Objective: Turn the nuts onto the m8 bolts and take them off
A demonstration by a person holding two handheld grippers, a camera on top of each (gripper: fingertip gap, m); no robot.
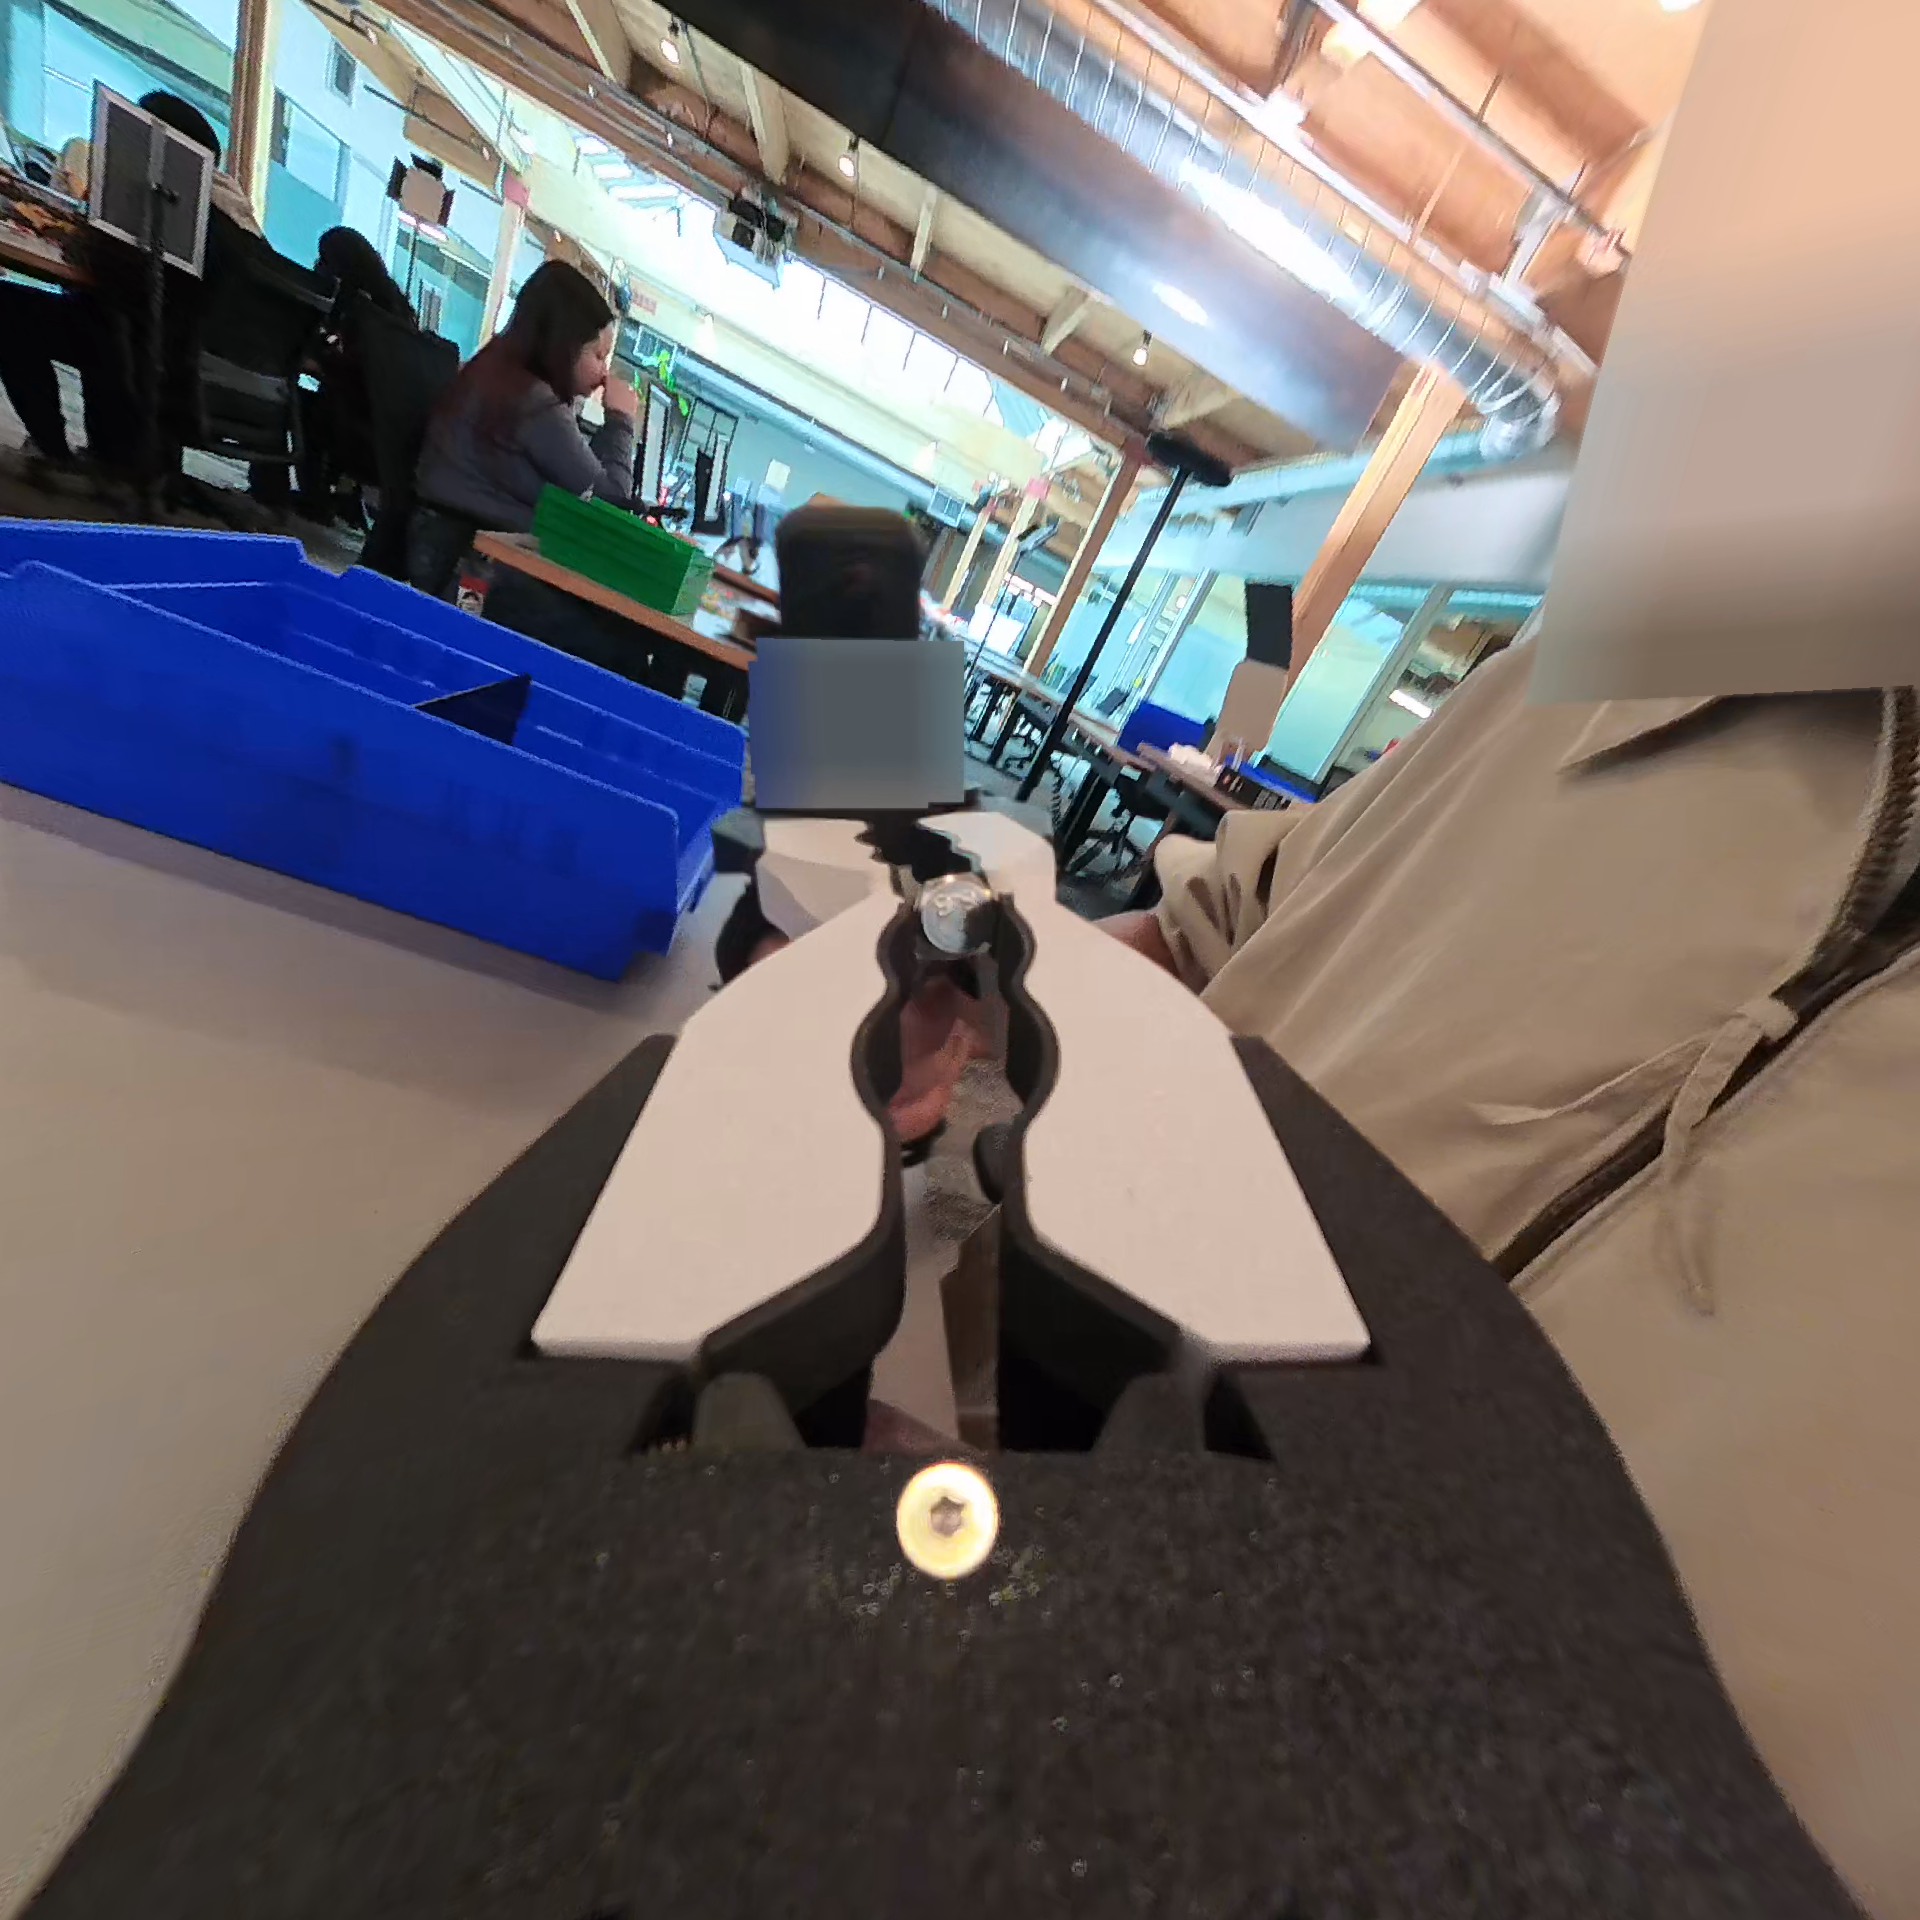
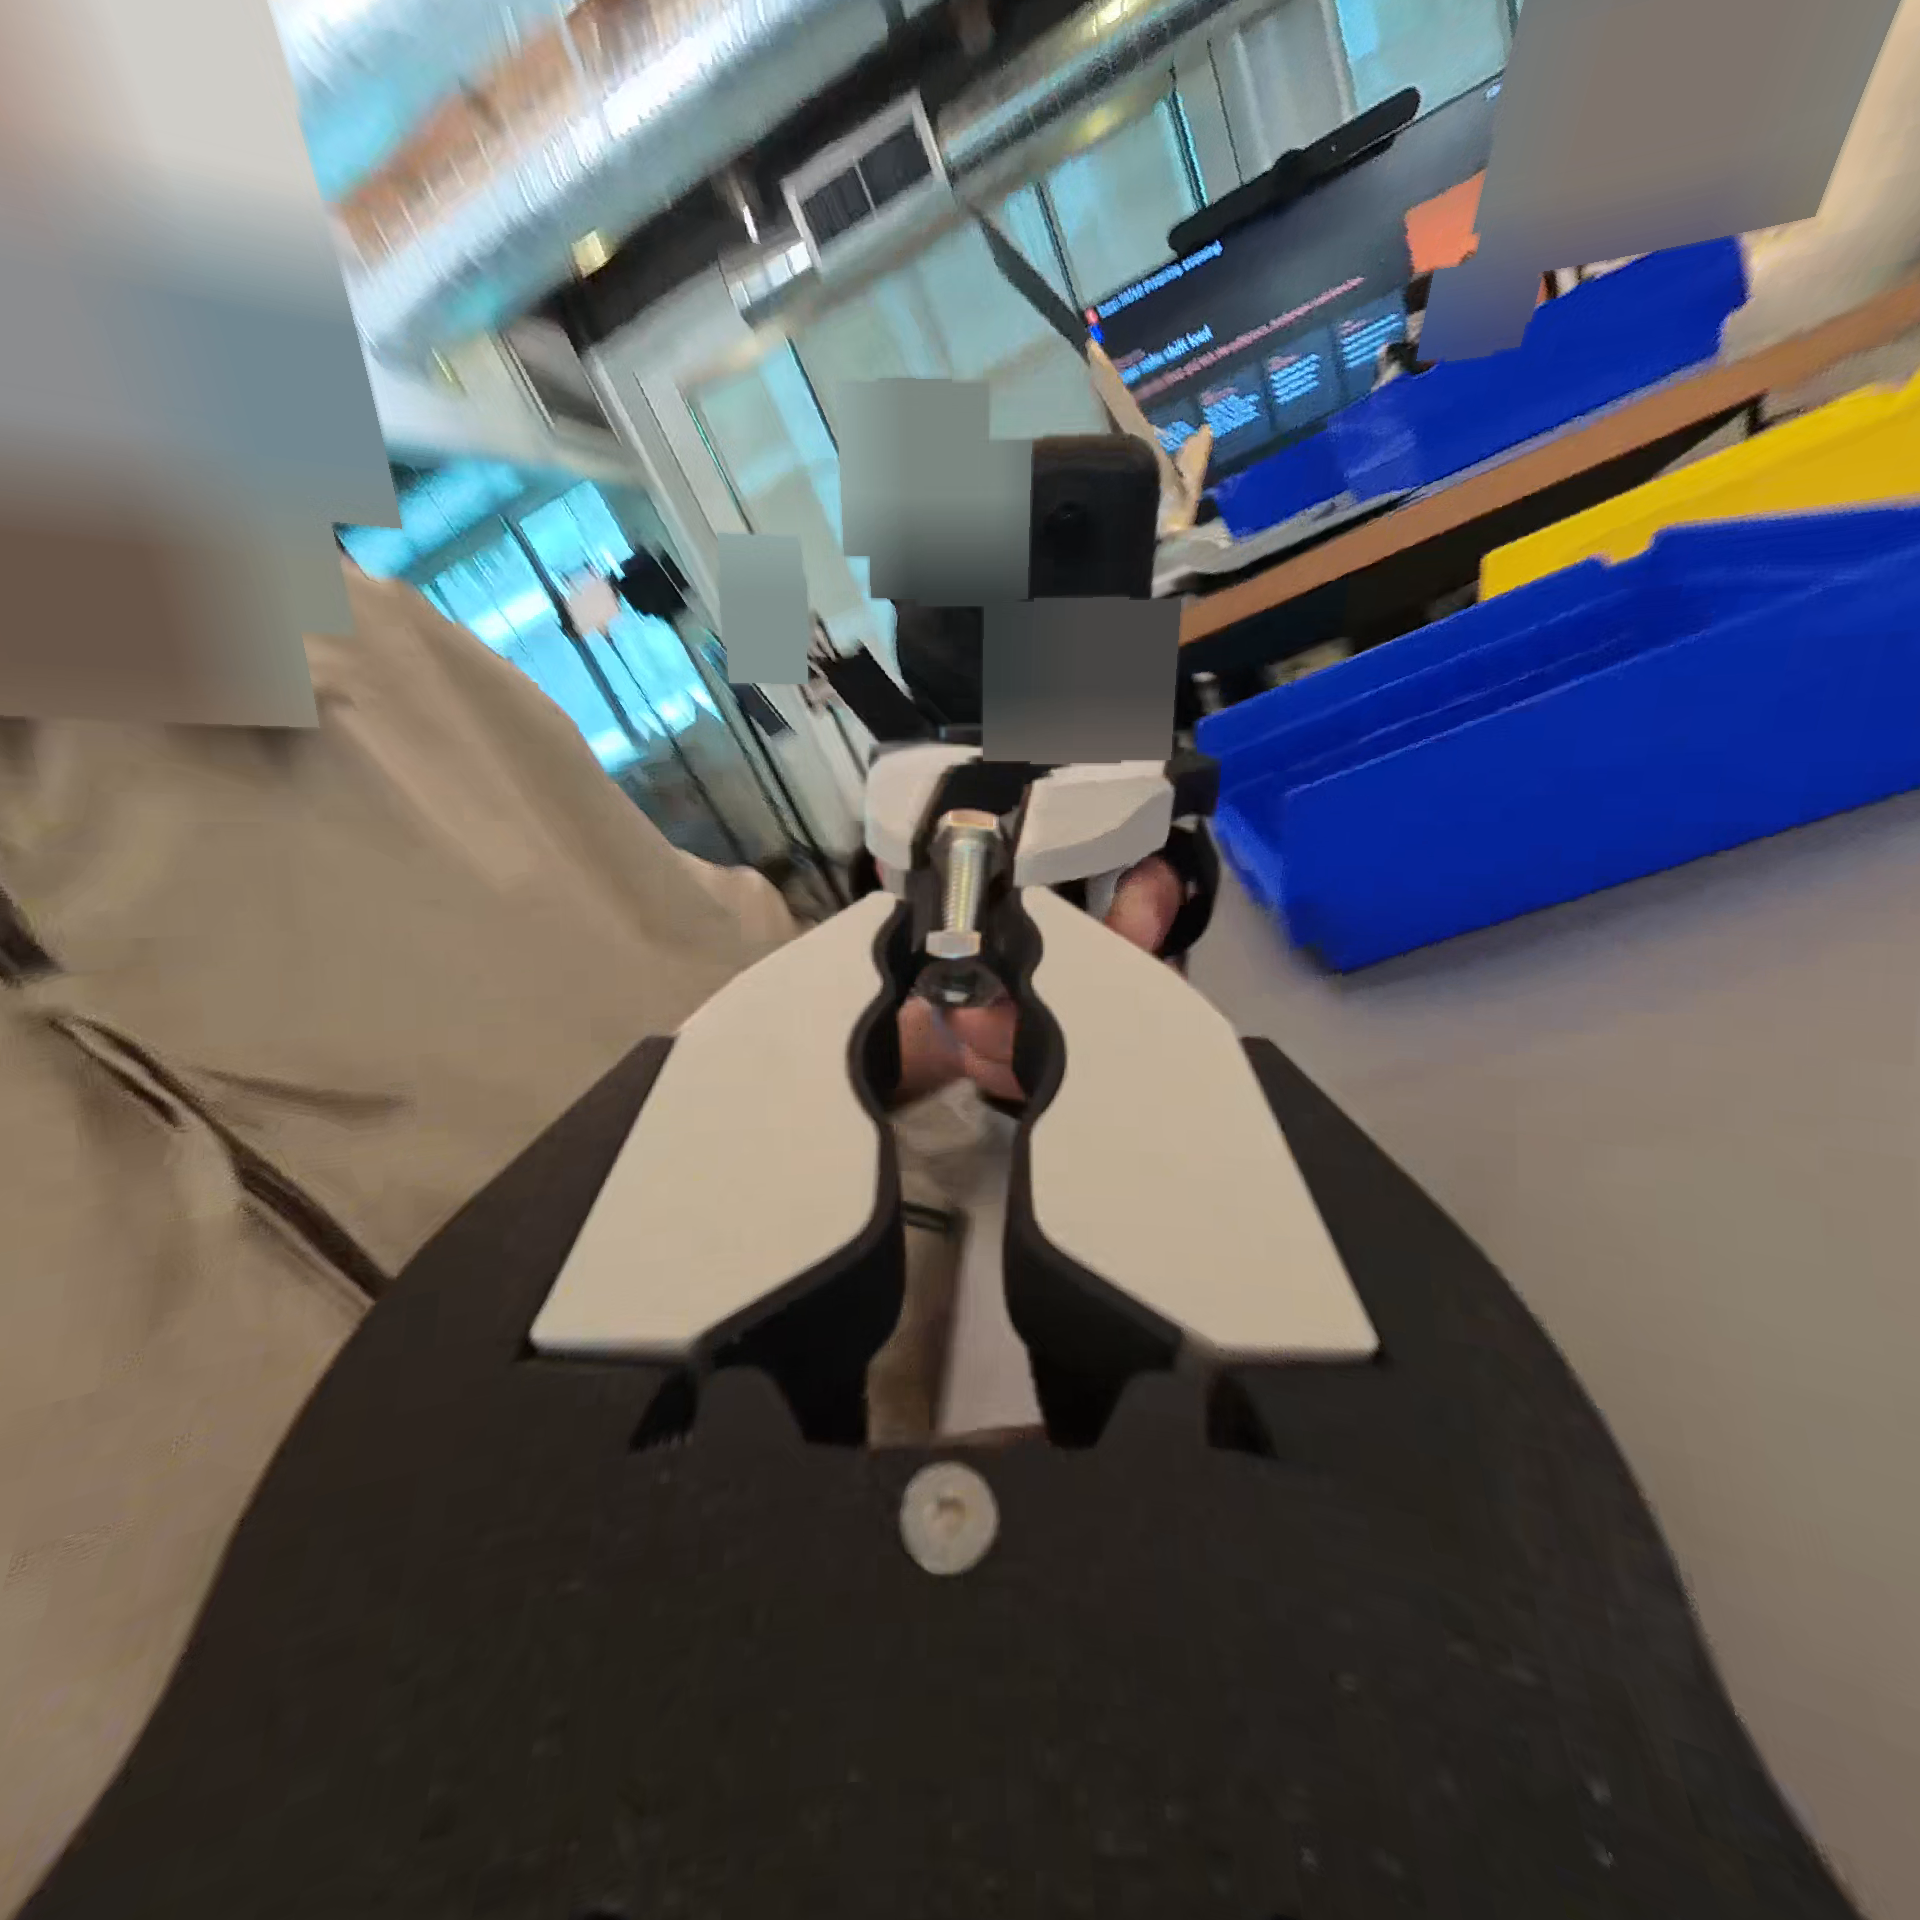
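Observation:
My left gripper (image 1: 956, 935) is shut on the head end of a silver M8 bolt (image 1: 954, 914), whose head faces this camera. In the right wrist view the bolt's threaded shank (image 2: 961, 883) points toward me from the left gripper's white fingers (image 2: 1091, 821). A silver hex nut (image 2: 950, 943) sits on the shank's near end. My right gripper (image 2: 956, 961) is shut on the nut. The two grippers face each other tip to tip above the grey table (image 2: 1558, 1143). The right gripper's white fingers (image 1: 810, 883) show just beyond the bolt in the left wrist view.
A blue bin (image 1: 364, 727) lies on the table to the left of the grippers; it shows at the right in the right wrist view (image 2: 1558, 748), with a yellow bin (image 2: 1714, 488) behind. The operator's beige jacket (image 1: 1558, 987) is close by. People sit at tables far off. Only a small space, under 4 cm, lies between the two pairs of fingers.

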